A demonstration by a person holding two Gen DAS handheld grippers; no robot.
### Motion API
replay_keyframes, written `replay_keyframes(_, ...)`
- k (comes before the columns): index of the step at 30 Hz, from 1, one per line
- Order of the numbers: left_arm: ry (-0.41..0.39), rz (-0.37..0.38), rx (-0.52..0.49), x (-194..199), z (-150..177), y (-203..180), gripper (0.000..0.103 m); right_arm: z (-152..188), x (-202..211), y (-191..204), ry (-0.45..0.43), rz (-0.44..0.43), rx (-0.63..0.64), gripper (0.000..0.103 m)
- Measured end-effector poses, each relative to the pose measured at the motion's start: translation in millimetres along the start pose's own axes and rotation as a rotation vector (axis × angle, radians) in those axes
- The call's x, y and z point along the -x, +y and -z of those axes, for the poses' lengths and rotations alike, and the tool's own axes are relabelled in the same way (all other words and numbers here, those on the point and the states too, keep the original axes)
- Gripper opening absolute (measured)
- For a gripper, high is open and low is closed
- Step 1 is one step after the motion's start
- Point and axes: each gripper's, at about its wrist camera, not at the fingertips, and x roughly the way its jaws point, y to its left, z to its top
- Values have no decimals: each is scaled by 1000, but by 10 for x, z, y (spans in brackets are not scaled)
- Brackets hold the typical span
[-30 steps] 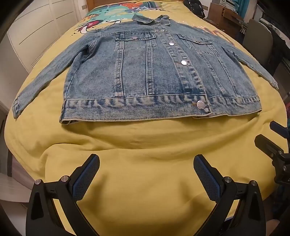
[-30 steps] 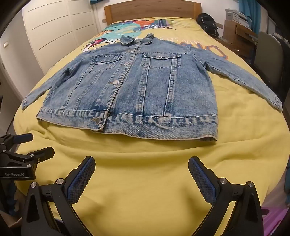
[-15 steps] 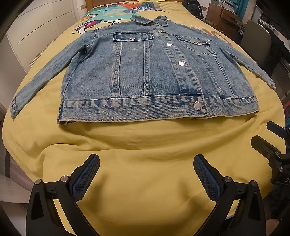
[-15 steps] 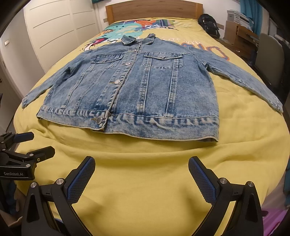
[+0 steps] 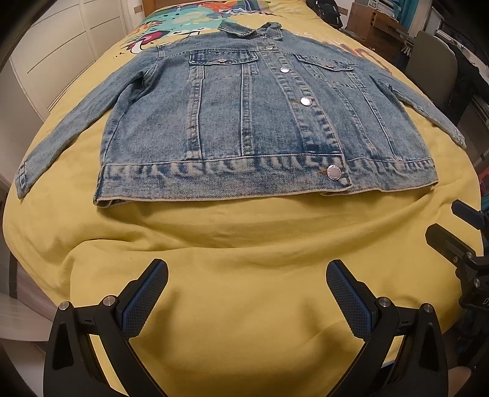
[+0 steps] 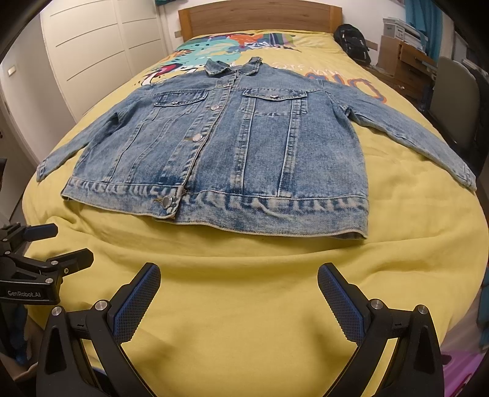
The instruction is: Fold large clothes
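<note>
One denim jacket (image 5: 262, 128) lies front-up and buttoned on the yellow bedspread (image 5: 244, 259), collar (image 6: 233, 66) toward twelve o'clock near the wooden headboard (image 6: 259, 18) and hem toward six o'clock, its two sleeves spread out flat to nine and three o'clock. Two flap chest pockets show on the front, one on each side of the button row, and in the left wrist view five metal snap buttons can be counted down the placket, the lowest one (image 5: 333, 173) on the waistband. A colourful printed pattern (image 6: 226, 45) covers the bedspread beyond the collar. The left tongs (image 5: 247, 274) hang over bare bedspread at six o'clock of the hem, both blue-padded fingers (image 5: 146, 297) spread wide and holding nothing, well apart from the jacket. The right tongs (image 6: 239, 276) hang likewise at six o'clock of the hem, fingers (image 6: 340, 300) spread wide and empty. Each pair also shows at the edge of the other's view, the right one at three o'clock in the left wrist view and the left one at nine o'clock in the right wrist view. Around the bed stand white wardrobe doors (image 6: 91, 45) at ten o'clock, one black backpack (image 6: 351, 41) at one o'clock, and one grey chair (image 6: 455, 100) at two o'clock.
</note>
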Motion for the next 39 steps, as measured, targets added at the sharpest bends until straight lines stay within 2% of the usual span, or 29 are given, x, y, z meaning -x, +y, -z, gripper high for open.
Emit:
replay_keyframes(30,6,52,13,37,-24,22,102,-3,2,-36,-2,3,-1,103)
replay_keyframes(39,30,66,24,11,-32,50,102,-2,10,-43,-1,1,-1,103)
